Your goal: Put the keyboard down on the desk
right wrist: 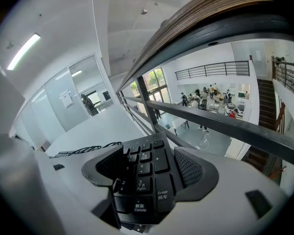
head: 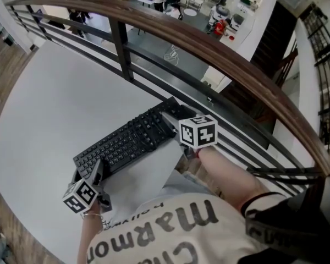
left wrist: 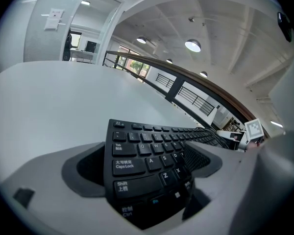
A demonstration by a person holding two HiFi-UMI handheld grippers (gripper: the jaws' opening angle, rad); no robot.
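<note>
You had the keyboard held at both ends, lying on a slant from about 8 o'clock up to 2 o'clock in the head view, over the near-right part of the white desk. Your left gripper pinched the 8 o'clock end. In its own view the pads sat either side of the Caps Lock and Shift corner, closed against the board. Your right gripper did the same at the 2 o'clock end, its jaws pressed on the number-pad corner by Enter and Delete. Neither pair was spread, and neither was pressed shut on nothing.

I judged this to be the carrying or lowering step, with the set-down not yet finished. No view showed clearly whether the underside was touching the desk (the head view suggested a shadowed gap under the near edge, but I would not swear to it).

The next move called for you to bring both ends down together and keep the board level. Each pair of jaws should have opened only once the whole base rested flat. The right end sat close to the dark railing at 1 o'clock, so it would have been safer to settle the board a little toward 9 o'clock, well onto the desk. A black cable lay on the surface past the number pad, and the board should not have come down on it.
</note>
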